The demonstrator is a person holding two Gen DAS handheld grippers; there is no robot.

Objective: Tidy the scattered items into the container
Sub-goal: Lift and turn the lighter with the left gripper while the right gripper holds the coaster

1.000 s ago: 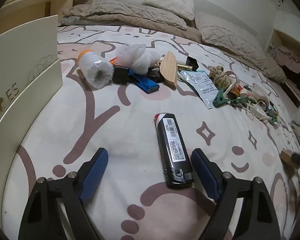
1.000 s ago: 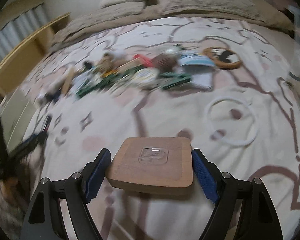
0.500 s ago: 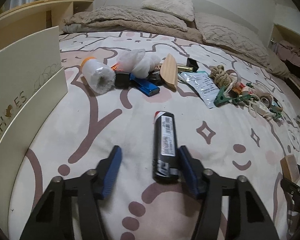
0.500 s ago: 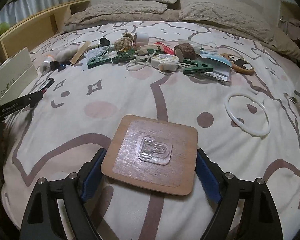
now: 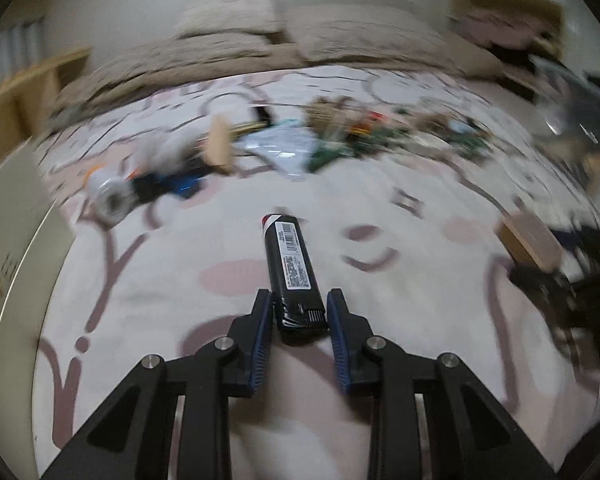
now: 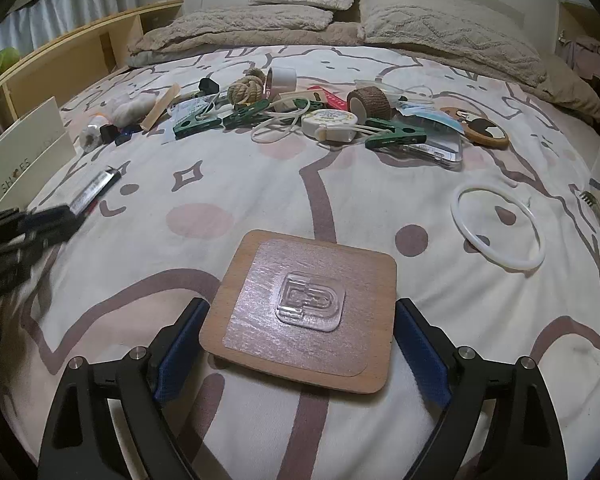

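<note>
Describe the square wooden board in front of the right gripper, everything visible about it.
The wooden board is a flat, light-brown square with rounded corners. A clear film covers most of its top, with a clear plastic hook mount at the centre. It lies flat on the patterned bedspread, between the right gripper's blue pads. The jaws are opening, and the right pad stands clear of its edge.
</note>
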